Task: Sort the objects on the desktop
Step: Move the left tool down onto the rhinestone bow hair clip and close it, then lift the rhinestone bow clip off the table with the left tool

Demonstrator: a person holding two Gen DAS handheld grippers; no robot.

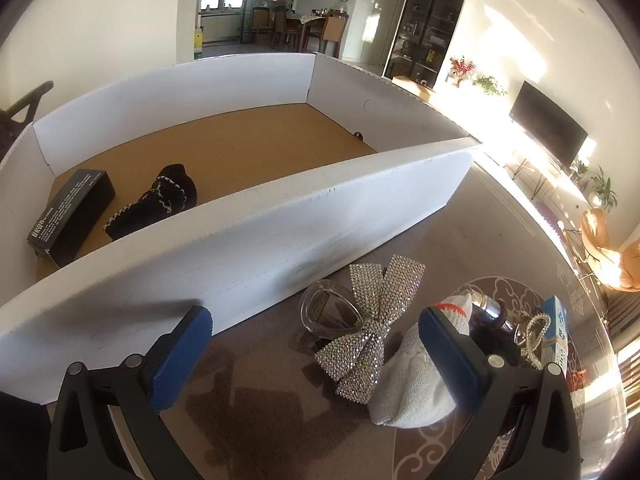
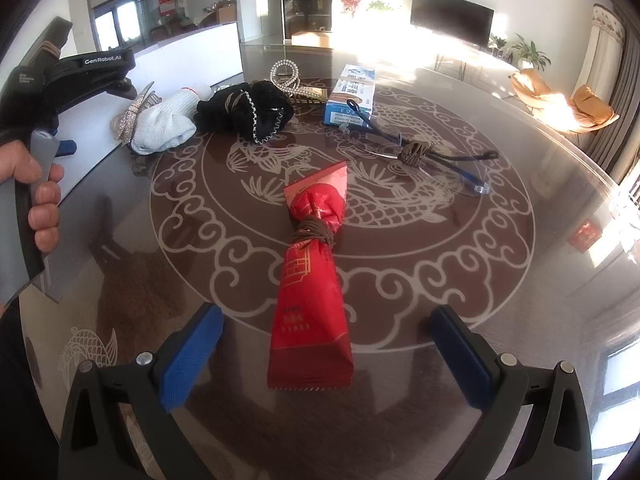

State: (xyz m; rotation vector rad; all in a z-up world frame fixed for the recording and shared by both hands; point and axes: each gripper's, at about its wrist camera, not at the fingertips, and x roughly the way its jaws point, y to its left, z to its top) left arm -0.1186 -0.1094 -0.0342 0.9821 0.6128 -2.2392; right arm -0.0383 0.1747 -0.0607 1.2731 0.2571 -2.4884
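Both tongs wide open: left tongs [image 1: 316,344] over rhinestone bow [image 1: 368,332], right tongs [image 2: 326,344] straddling red packet [image 2: 312,304].

My right gripper [image 2: 326,348] has blue pads on black arms. The red packet [image 2: 312,304] carries gold print and a brown cord. The surface [image 2: 520,280] is dark brown with white cloud scrolls. The white box [image 1: 320,232] has a tan floor; the bow [image 1: 368,320] glitters silver.
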